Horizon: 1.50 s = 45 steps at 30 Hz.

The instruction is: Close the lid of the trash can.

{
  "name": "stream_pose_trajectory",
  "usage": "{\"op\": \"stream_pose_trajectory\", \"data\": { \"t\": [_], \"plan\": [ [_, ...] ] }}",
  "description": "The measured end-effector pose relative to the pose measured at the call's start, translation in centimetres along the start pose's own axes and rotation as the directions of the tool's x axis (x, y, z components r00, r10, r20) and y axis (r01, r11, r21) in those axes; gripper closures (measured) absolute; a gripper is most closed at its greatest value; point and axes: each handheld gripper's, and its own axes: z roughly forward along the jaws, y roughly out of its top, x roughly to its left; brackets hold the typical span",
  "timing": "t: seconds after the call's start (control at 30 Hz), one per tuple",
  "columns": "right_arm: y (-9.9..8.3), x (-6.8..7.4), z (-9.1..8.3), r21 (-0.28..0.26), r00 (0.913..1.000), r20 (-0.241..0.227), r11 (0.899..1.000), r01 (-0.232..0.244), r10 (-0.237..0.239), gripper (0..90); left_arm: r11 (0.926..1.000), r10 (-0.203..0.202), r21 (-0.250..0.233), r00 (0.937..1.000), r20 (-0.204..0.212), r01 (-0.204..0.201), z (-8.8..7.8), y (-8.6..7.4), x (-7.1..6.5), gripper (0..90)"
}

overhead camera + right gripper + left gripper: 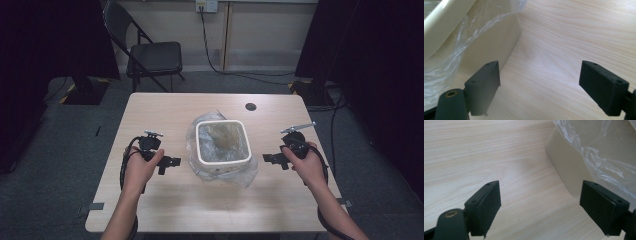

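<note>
**Caller:** Jaws wide apart on both sides, nothing between either pair! Left gripper (170, 162) sits on the left of the cream bin (223, 142), right gripper (270, 158) on its right, and both point inward at it.

**Analyst:** And neither one touches it. From the high view there's a strip of bare surface (165, 112) between each set of jaws and the bin. The left hand (142, 167) and right hand (305, 162) each wrap the body of their gripper, forearms coming in from the near edge.

**Caller:** Where's the bin itself?

**Analyst:** Right about the middle of the surface, a touch nearer the near edge than the far one. Square with rounded corners, open top, upright. A clear plastic bag (235, 175) lines it and spills over the rim, bunching onto the surface on the near side and the left.

**Caller:** Left gripper view, what do we get?

**Analyst:** Two black jaws low in the frame, wood grain between them, the bin's cream wall (566, 167) ahead and to the right, crinkled bag (604, 157) draped over it. The right-hand jaw is close to that wall; whether it brushes the plastic I can't tell.

**Caller:** And the right gripper view?

**Analyst:** Mirror picture. Bin wall (496, 37) upper left with its rim (446, 20) above, bag (451, 57) hanging down it, bare wood between the jaws.

**Caller:** Beyond the far edge, a folding chair (150, 55) on the floor.
</note>
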Motion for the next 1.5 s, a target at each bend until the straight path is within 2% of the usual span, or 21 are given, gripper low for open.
{"op": "stream_pose_trajectory", "data": {
  "t": [0.07,0.67,1.17,1.5],
  "plan": [
    [-0.2,-0.1,0.0,-0.012,1.0000,0.010,1.000,0.000,0.000,16.0,1.0000,-0.001,0.002,1.0000,-0.003,0.001,0.1,-0.1,0.1,16.7],
    [-1.6,-1.1,0.6,0.006,0.9996,0.012,1.000,-0.025,0.025,16.0,0.9995,-0.028,0.017,0.9996,-0.003,0.028,0.9,-1.5,1.3,16.7],
    [-2.9,-1.9,1.2,0.023,0.9991,0.017,0.999,-0.039,0.039,15.9,0.9991,-0.029,0.033,0.9996,0.000,0.029,1.8,-2.5,1.9,16.7],
    [-4.0,-2.7,1.5,0.034,0.9982,0.025,0.998,-0.056,0.055,16.0,0.9980,-0.053,0.034,0.9986,-0.004,0.053,2.1,-3.1,2.6,16.7]
  ]
}}
